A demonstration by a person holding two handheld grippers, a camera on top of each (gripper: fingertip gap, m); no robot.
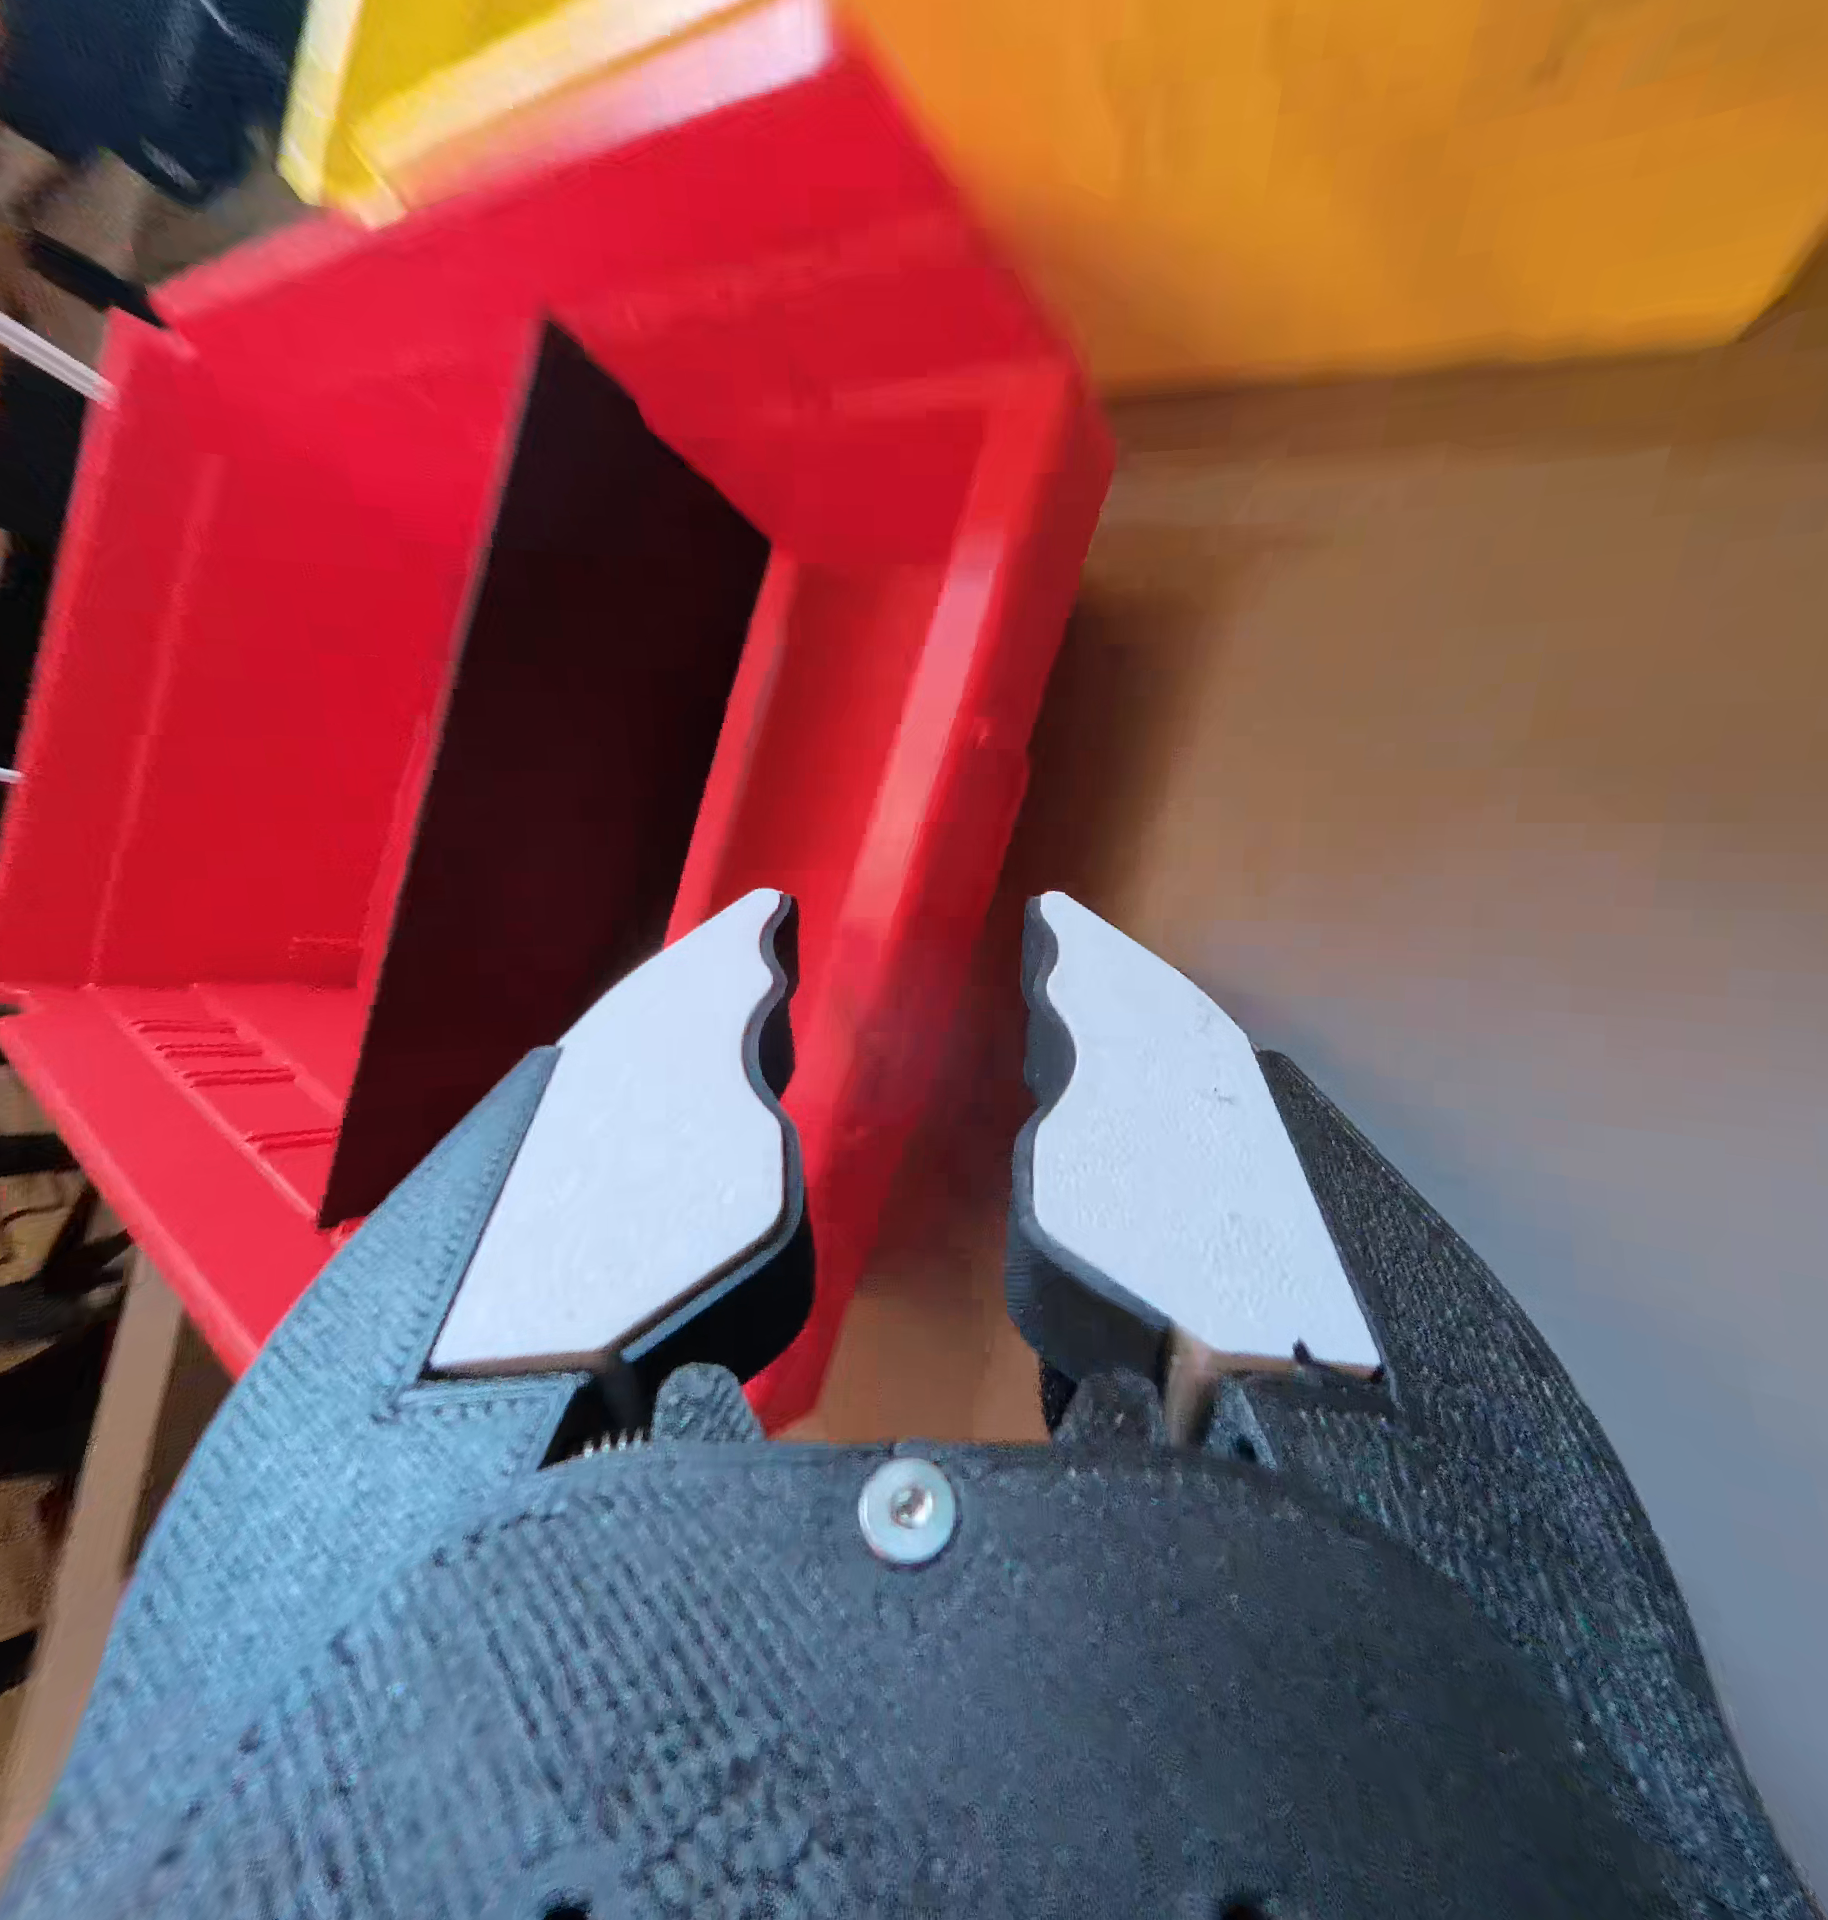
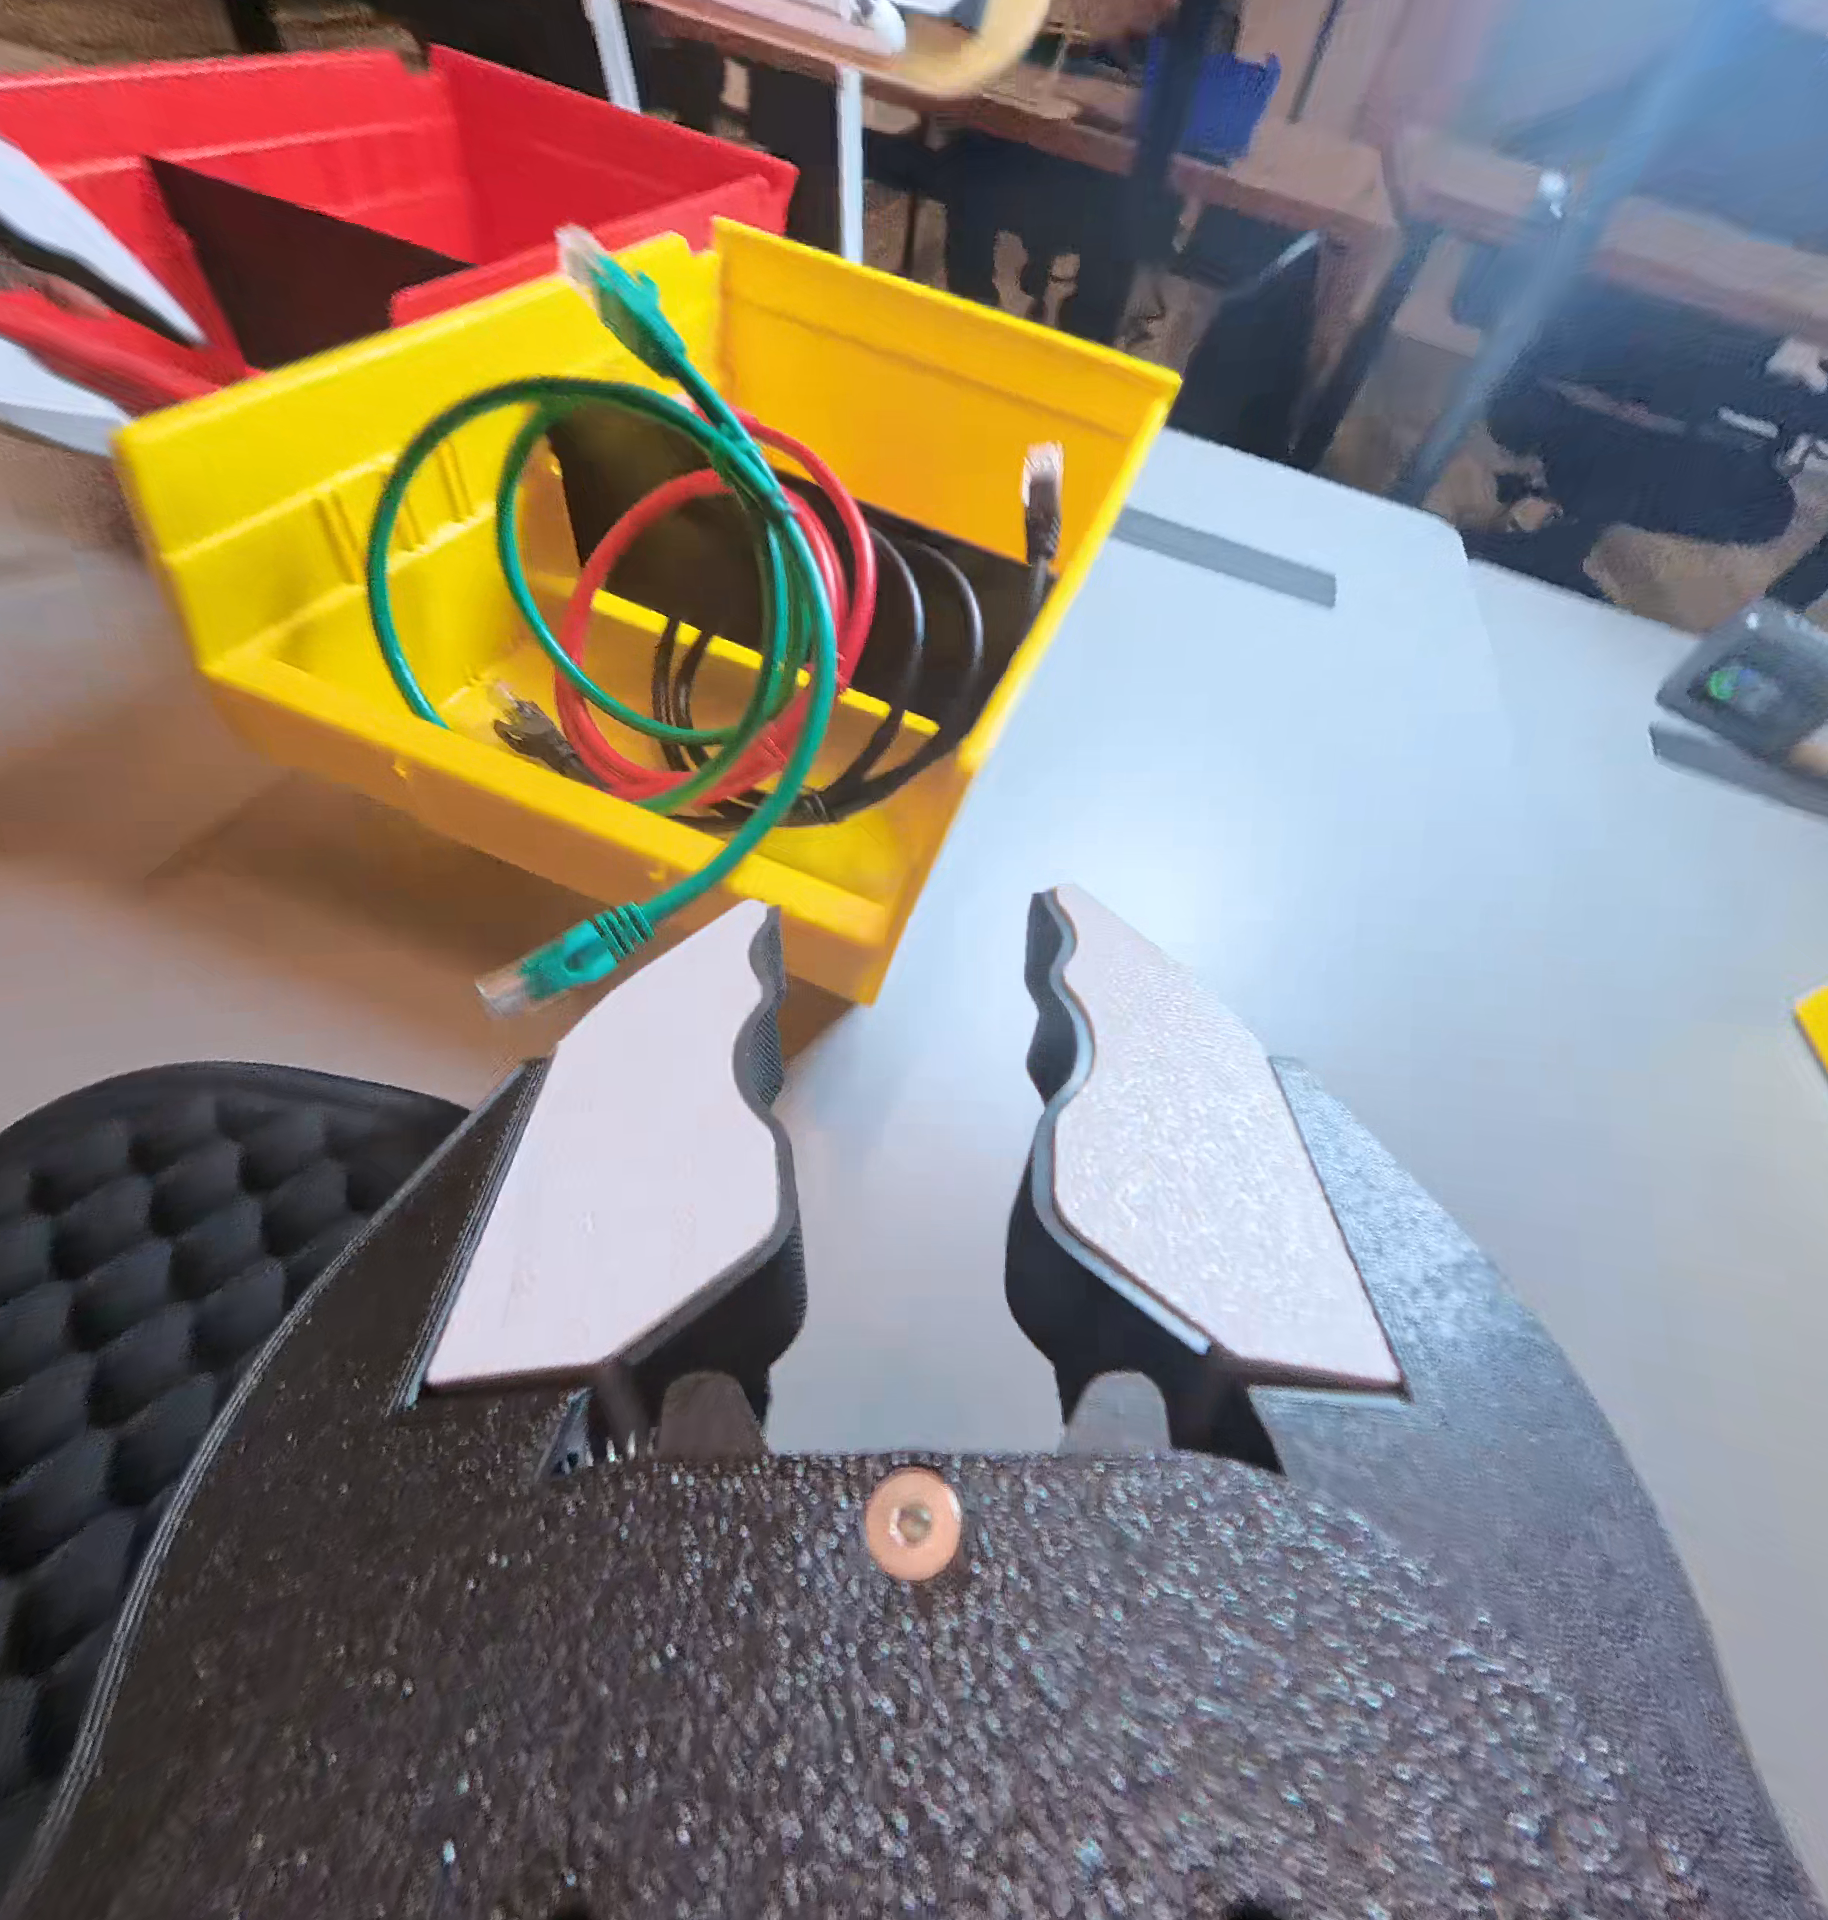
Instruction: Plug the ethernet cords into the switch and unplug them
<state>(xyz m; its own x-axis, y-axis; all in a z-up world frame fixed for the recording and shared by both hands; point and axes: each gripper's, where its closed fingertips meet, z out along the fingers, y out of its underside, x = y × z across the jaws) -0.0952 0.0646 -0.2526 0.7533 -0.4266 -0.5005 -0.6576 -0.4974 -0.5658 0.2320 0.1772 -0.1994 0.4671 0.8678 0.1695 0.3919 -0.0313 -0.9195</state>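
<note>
Ethernet cords sit coiled in the yellow bin (image 2: 920, 416), which serves as the reference point for all positions below. The green cord (image 2: 785, 582) loops above the bin's rim; one of its plugs (image 2: 551, 971) hangs over the low front wall just above the table, and the other plug (image 2: 603, 272) sticks up above the back wall. The red cord (image 2: 619, 748) and the black cords (image 2: 915, 634) lie inside the bin, against a dark divider panel (image 2: 661, 520). A black plug (image 2: 1042, 488) stands up along the bin's right wall.

The bin rests on a pale grey table (image 2: 1253, 883). A red bin (image 2: 577, 135) with its own dark divider stands directly behind the yellow bin, touching or nearly touching it. To the right of the yellow bin, well apart, a small grey device (image 2: 1767, 681) lies near the table edge. In front of the bin and to its left, black egg-crate foam (image 2: 110, 1299) shows at the frame edge. Behind both bins the room shows wooden desks and dark chair frames, all blurred.

The right gripper (image 2: 905, 925) hovers just in front of the yellow bin's near corner, fingers apart and holding nothing.

In the left wrist view, the left gripper (image 1: 908, 920) hangs over the red bin's (image 1: 266, 623) side wall, fingers apart and empty. The yellow bin (image 1: 1409, 156) appears beyond it, heavily blurred.
</note>
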